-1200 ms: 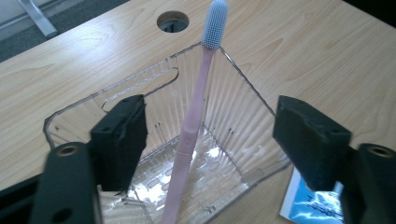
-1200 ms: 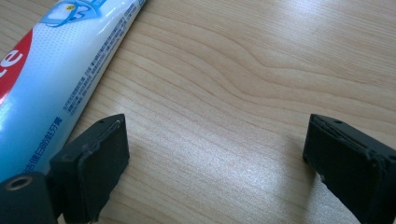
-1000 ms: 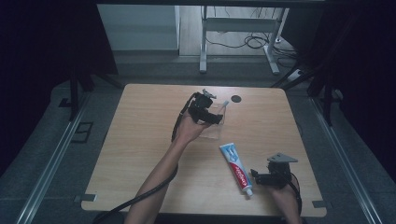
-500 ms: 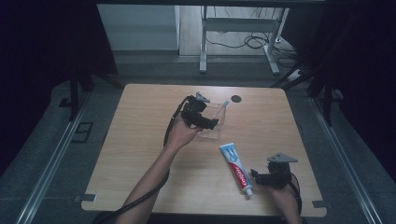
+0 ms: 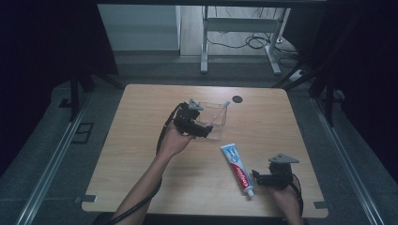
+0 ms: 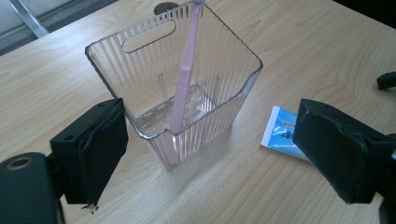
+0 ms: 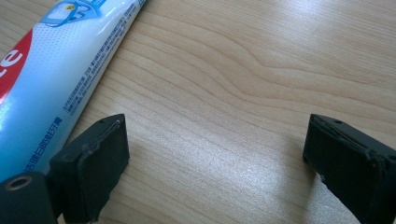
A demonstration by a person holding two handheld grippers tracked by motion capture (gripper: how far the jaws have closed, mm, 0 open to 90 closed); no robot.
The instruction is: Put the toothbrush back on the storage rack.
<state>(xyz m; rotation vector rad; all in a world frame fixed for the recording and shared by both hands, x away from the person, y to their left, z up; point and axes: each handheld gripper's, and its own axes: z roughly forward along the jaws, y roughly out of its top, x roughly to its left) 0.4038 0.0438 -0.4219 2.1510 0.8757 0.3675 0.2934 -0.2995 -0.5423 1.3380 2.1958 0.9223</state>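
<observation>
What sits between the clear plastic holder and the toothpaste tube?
Nothing: in the high view, only bare wooden table separates the clear holder from the toothpaste tube.

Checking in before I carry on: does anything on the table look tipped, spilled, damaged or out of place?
Nothing stands out. The clear bin stands upright on the table with the pink toothbrush leaning inside it, and the toothpaste tube lies flat and intact. No spill or visible damage.
</observation>
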